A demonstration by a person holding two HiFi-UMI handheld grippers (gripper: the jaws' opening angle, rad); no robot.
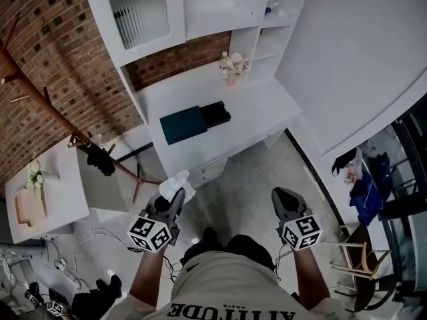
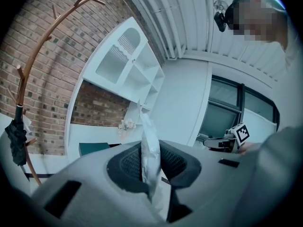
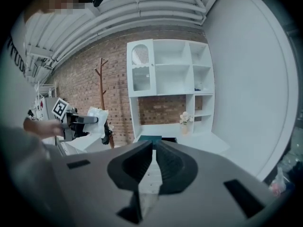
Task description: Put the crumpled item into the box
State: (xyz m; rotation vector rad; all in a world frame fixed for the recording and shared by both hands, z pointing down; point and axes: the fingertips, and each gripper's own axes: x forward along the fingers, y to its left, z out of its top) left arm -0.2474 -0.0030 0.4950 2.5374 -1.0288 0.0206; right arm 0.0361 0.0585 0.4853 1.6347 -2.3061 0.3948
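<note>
- The left claw [image 1: 175, 200] is clamped on the crumpled white item [image 1: 180, 183], held over the floor.
- The right claw [image 1: 283, 197] is closed, with nothing in it.
- The teal box [image 1: 183, 125] lies on the white desk [image 1: 257, 109], well apart from the item.

- Red-brown brick wall [image 1: 47, 52] at left; same brick behind the open back of a white shelf unit [image 1: 213, 5]
- White desk [image 1: 260, 109] under the shelves; drawers at its front; vase of pale flowers [image 1: 232, 65] at the back
- Bare wooden coat stand [image 1: 27, 85] against the brick; dark bundle [image 1: 100, 159] hung on it
- Small white side table [image 1: 63, 192] at left
- Pale grey floor [image 1: 247, 185]; loose cables [image 1: 93, 239] at lower left
- Plain white wall [image 1: 360, 52] at right; dark window [image 2: 227, 112]; white slatted ceiling [image 2: 189, 18]
</note>
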